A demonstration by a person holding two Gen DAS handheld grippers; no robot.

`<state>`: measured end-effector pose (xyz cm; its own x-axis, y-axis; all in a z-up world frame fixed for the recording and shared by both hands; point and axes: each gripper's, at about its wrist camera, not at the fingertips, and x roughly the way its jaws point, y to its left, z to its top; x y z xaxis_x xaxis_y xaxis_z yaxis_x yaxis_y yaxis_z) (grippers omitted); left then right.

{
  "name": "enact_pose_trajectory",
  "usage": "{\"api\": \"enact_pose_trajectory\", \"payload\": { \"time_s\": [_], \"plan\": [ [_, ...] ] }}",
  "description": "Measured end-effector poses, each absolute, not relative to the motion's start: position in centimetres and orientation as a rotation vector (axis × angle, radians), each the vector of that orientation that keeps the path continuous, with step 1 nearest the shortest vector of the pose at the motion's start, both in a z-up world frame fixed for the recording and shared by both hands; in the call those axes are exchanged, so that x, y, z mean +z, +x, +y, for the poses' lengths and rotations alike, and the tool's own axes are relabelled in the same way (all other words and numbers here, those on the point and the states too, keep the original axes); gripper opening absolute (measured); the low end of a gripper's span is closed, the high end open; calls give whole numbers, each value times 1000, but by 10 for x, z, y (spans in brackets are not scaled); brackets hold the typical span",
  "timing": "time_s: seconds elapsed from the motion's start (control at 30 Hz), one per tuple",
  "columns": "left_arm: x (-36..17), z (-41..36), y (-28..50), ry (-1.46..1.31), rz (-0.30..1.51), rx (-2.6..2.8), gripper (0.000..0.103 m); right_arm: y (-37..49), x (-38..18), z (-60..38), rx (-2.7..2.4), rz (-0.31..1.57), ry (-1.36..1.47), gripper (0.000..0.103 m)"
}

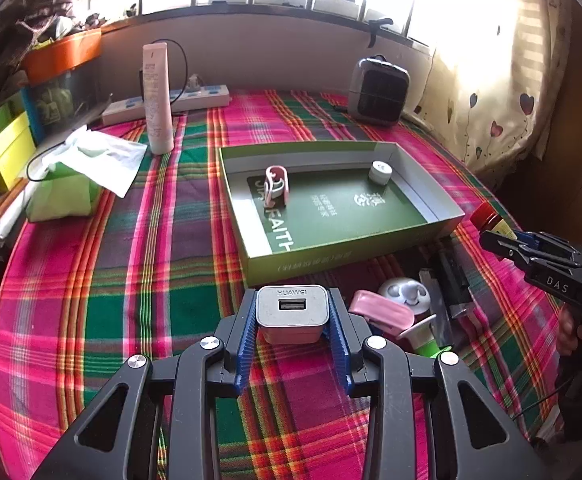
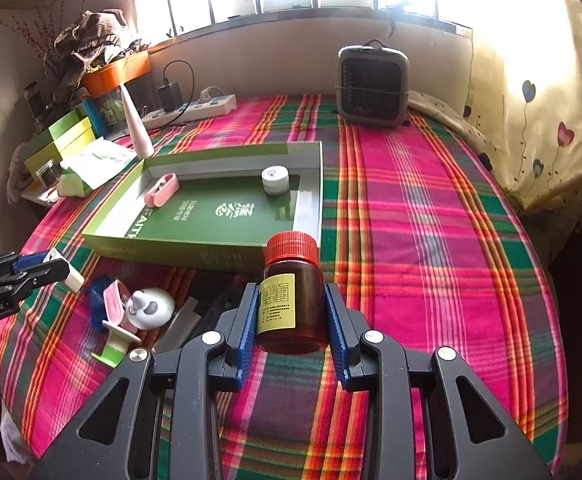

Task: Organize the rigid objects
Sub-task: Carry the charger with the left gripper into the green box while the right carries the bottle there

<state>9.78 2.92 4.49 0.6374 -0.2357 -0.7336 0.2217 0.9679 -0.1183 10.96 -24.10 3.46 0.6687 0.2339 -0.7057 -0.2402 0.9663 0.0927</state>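
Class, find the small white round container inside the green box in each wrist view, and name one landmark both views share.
Left wrist view: the white round container sits in the green box's far right corner.
Right wrist view: it sits near the box's far wall, right of centre.
Shared landmark: the grey fan heater by the wall.

Item count
1 tray [image 1: 447, 216], 2 pink clips [image 1: 277, 186] [image 1: 381, 312], 1 charger [image 1: 292, 308], 1 bottle [image 2: 293, 292], 1 white jar [image 1: 381, 172].

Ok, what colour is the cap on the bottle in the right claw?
Red, on the bottle; the right wrist view shows it best.
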Motion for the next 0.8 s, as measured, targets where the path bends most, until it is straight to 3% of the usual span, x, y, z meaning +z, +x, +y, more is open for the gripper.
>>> {"api": "enact_pose_trajectory", "payload": {
  "time_s": [0.8],
  "plan": [
    [66,14,153,-52,805,-320,32,161,52,-205,347,786,-41,33]
  ]
}}
